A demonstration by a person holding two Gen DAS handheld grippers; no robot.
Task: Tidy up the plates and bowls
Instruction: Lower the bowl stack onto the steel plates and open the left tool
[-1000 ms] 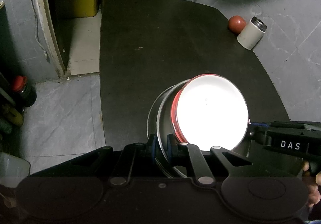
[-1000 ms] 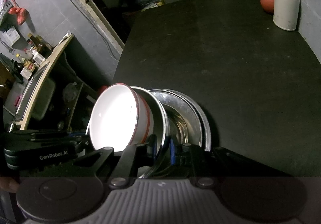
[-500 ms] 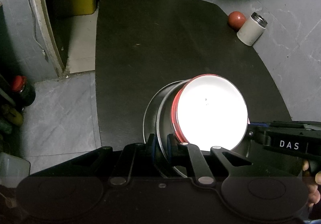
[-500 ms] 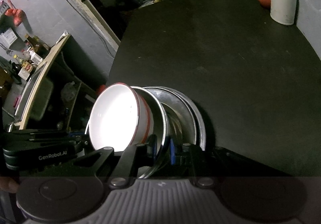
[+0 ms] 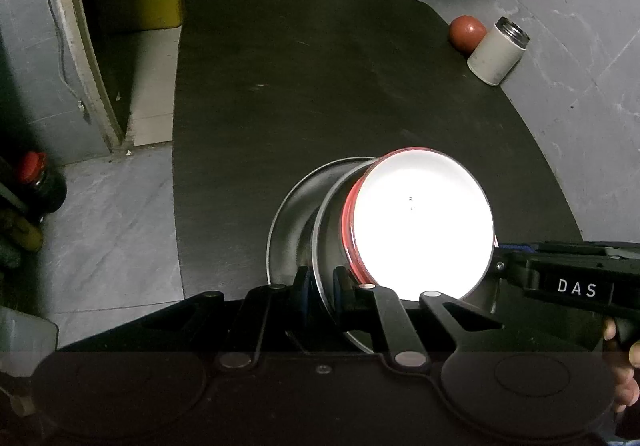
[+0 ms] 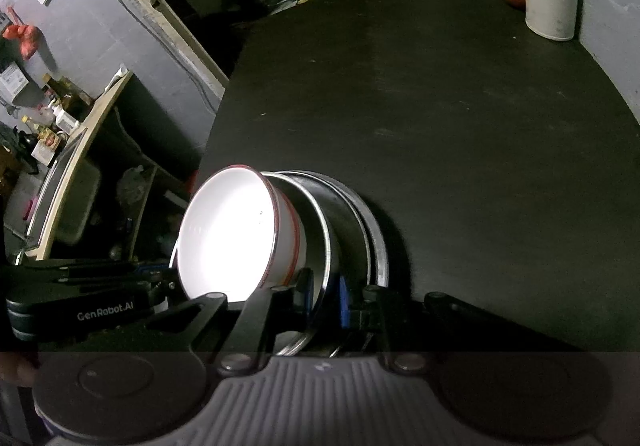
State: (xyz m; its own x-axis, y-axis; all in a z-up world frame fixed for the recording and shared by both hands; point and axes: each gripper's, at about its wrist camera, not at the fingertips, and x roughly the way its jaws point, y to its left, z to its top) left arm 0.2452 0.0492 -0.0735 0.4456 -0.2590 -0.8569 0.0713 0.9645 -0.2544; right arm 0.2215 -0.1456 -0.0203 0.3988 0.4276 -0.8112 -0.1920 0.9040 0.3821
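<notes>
A white bowl with a red rim point(image 5: 420, 226) sits nested in a steel bowl point(image 5: 332, 214), which rests in a wider steel plate point(image 5: 286, 222). My left gripper point(image 5: 320, 284) is shut on the steel bowl's near rim. From the opposite side, my right gripper point(image 6: 323, 296) is shut on the steel bowl's rim point(image 6: 326, 230), with the white bowl point(image 6: 232, 238) to its left and the plate's edge point(image 6: 382, 246) to its right. Both hold the stack over the near end of the dark table point(image 5: 320, 86). I cannot tell whether the stack touches the table.
A white cup with a metal rim point(image 5: 496, 50) and a red ball point(image 5: 466, 32) stand at the table's far right edge. Floor tiles and bottles point(image 5: 36, 186) lie left of the table. A person's fingers point(image 5: 626, 366) hold the right gripper's handle.
Both grippers keep their hold. The stack has turned slightly, so less of the steel plate's inside shows in the right wrist view. The table has shifted a little in both views.
</notes>
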